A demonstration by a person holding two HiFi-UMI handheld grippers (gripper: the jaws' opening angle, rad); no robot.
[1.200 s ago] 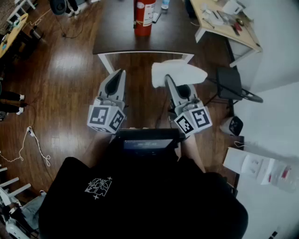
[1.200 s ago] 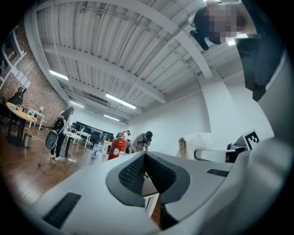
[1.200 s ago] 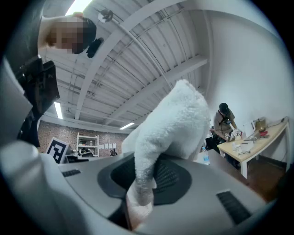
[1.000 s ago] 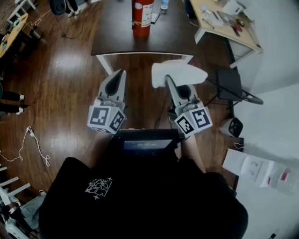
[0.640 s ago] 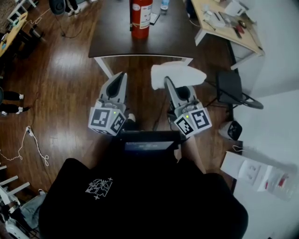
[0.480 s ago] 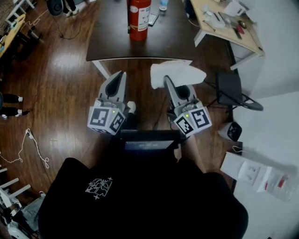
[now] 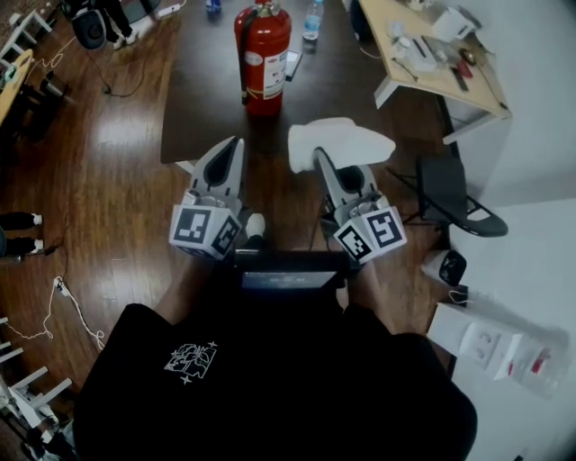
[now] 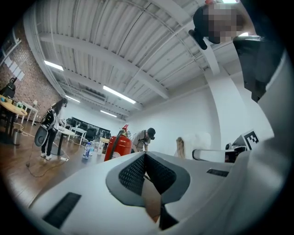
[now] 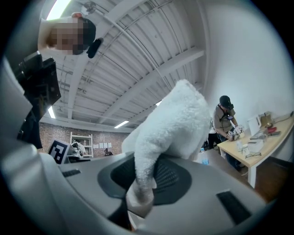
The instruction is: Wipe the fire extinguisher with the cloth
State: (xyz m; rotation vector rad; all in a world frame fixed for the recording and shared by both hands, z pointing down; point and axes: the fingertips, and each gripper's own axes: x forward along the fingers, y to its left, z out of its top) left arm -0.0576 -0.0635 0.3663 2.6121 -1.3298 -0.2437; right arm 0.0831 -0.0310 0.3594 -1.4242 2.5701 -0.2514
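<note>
A red fire extinguisher (image 7: 264, 59) stands upright on a dark table (image 7: 207, 108) ahead of me; its red body (image 8: 117, 146) also shows past the jaws in the left gripper view. My right gripper (image 7: 317, 155) is shut on a white fluffy cloth (image 7: 335, 144), which bulges above the jaws (image 9: 170, 124) in the right gripper view. My left gripper (image 7: 236, 144) is shut with nothing in it, its tips at the table's near edge. Both grippers are short of the extinguisher.
A light wooden desk (image 7: 436, 54) with tools stands at the far right, a dark chair (image 7: 454, 194) below it. A water bottle (image 7: 311, 20) and a small flat object sit behind the extinguisher. People stand in the background (image 9: 226, 121). Cables lie on the wooden floor (image 7: 67, 288).
The table and extinguisher have drawn nearer and now sit lower in the head view. Both grippers keep their pose, the cloth still held in the right one.
</note>
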